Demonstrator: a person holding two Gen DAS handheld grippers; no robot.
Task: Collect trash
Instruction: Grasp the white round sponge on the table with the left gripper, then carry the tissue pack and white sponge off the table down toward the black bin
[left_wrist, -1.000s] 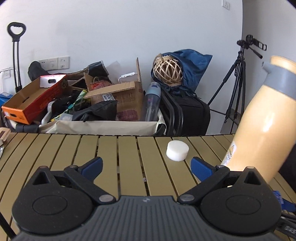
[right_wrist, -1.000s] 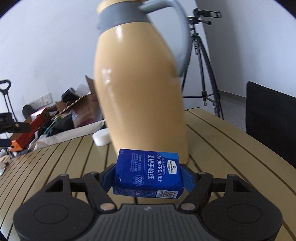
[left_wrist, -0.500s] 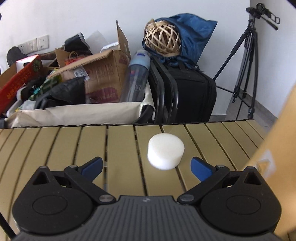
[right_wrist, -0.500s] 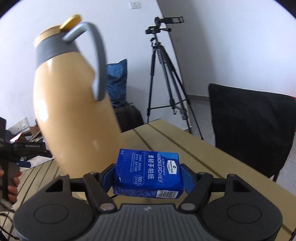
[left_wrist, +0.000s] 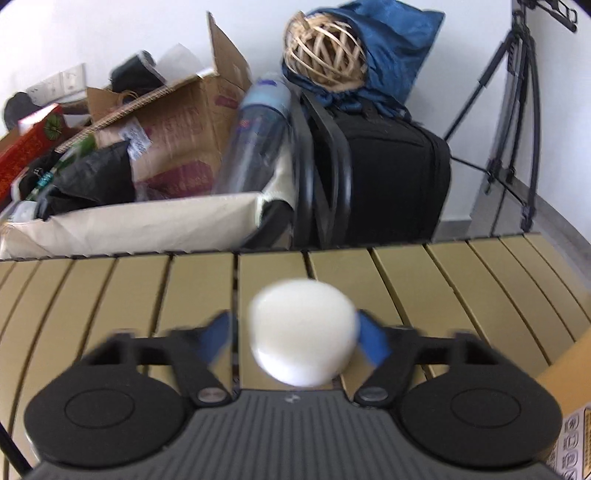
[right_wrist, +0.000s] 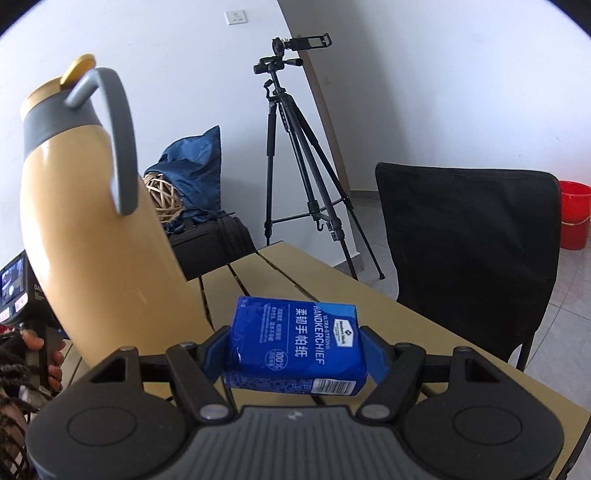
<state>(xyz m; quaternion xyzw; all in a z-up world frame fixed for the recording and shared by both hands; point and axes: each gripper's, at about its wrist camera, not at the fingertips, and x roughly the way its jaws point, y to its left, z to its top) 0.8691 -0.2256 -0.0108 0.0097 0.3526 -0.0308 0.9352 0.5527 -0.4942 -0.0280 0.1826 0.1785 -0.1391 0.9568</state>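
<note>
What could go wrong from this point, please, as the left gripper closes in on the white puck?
1. The left gripper has one blue finger at the white puck and a gap at the other, so an uneven squeeze might push it aside.
2. The tall yellow jug stands just beside the right gripper, which holds the blue tissue pack; a sideways swing could tip it.

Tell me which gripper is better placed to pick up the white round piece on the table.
Left. The white round piece sits between the left gripper jaws, while the right gripper already clamps the blue tissue pack.
</note>
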